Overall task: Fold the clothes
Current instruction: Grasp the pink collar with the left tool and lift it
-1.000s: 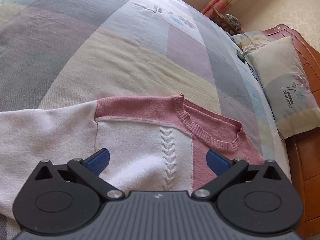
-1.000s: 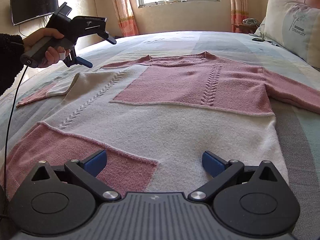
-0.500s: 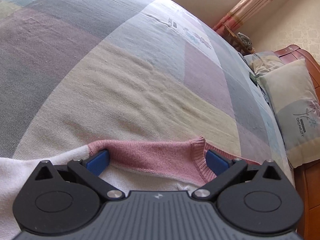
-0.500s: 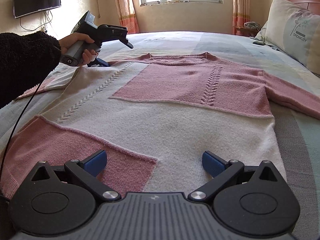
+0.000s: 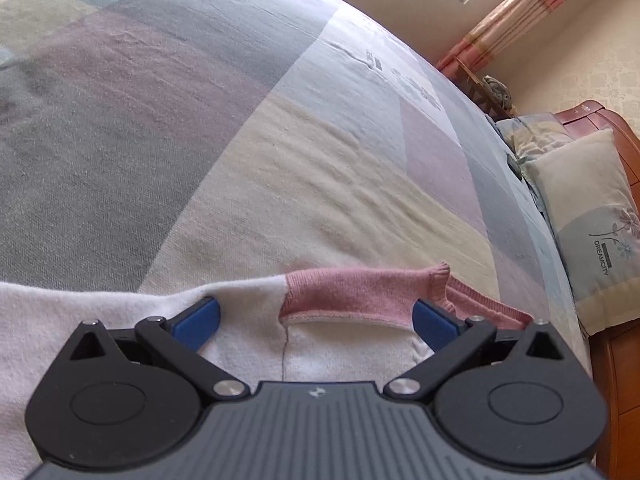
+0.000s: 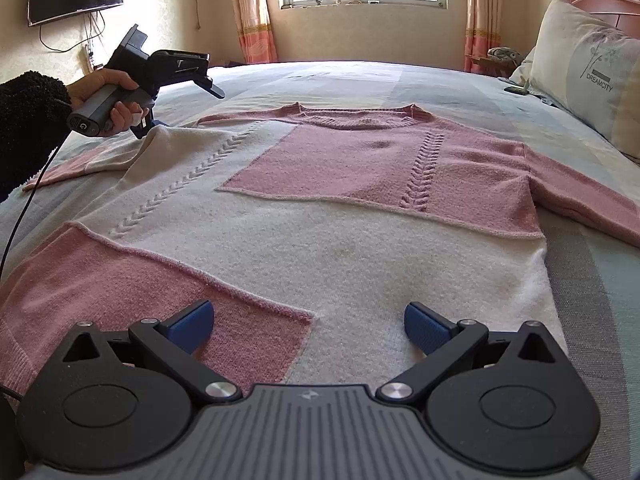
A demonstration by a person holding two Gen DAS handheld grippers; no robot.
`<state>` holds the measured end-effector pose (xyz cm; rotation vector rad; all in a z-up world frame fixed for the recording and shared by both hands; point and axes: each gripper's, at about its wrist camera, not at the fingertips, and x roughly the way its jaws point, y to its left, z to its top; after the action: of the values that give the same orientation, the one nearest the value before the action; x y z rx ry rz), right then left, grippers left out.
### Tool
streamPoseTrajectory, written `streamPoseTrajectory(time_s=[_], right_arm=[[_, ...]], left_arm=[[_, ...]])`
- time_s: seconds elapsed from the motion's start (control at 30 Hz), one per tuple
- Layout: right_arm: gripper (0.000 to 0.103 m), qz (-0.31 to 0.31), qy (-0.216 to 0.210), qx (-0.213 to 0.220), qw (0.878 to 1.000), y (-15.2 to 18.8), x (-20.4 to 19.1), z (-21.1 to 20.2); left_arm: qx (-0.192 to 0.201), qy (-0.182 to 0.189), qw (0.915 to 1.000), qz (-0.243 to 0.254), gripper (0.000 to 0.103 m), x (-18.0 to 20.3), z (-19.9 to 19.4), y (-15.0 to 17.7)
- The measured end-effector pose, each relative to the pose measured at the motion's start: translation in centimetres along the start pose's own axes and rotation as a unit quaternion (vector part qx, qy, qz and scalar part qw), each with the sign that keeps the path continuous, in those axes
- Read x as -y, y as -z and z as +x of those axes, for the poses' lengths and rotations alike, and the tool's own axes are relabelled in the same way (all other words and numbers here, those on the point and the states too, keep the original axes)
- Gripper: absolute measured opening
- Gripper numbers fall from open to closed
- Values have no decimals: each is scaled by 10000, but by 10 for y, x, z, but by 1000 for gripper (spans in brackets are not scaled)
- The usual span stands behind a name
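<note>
Left wrist view:
Garment: pink-and-white knitted sweater (image 5: 348, 300), its shoulder edge near the ribbed collar lying between the blue pads.
Left hand-held gripper (image 5: 316, 320): jaws wide, pads either side of the pink shoulder strip, nothing clamped.
Carrier: patchwork pastel bedspread (image 5: 240, 140) stretching toward the far edge of the bed; floral pillow (image 5: 588, 216) at the headboard end.

Right wrist view:
Garment: sweater (image 6: 320, 208) spread flat, front up, across the middle of the bed, collar toward the far edge, one sleeve reaching toward the pillow side.
Right hand-held gripper (image 6: 308, 324): jaws wide, low over the hem at the near edge, holding nothing.
Left hand (image 6: 108, 100): wrapped round the gripper handle, black fuzzy sleeve (image 6: 28, 128) behind it, tool tilted down at the white shoulder, where the knit looks slightly raised.

Doing it well:
Grip: judged, close on the full thickness of knit at shoulder and hem.
Lift: keep both ends level so the fold line stays straight.
</note>
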<state>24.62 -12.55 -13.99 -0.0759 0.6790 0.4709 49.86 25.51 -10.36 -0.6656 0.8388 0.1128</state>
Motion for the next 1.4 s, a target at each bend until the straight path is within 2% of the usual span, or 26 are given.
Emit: streamPoseTrajectory(time_s=[0.13, 0.57, 0.67, 0.83, 0.9, 1.23, 1.4], right_arm=[[103, 9, 12, -3, 10000, 0, 0, 1], [103, -122, 177, -28, 9998, 1, -7, 1], [103, -92, 163, -24, 9998, 0, -6, 1], [103, -106, 164, -32, 9998, 0, -6, 1], [103, -116, 165, -34, 9998, 0, -6, 1], [103, -154, 263, -49, 9995, 0, -9, 1], [103, -149, 304, -34, 9994, 0, -10, 2]], left_arm=[[30, -185, 9998, 41, 101, 6, -11, -5], [157, -5, 9999, 23, 102, -45, -44, 21], [449, -253, 9987, -3, 102, -46, -36, 10], [418, -355, 9985, -69, 102, -43, -50, 10], [447, -230, 9987, -116, 102, -49, -73, 18], [618, -158, 9963, -579, 102, -108, -166, 67], [626, 147, 9906, -1207, 102, -142, -168, 96]])
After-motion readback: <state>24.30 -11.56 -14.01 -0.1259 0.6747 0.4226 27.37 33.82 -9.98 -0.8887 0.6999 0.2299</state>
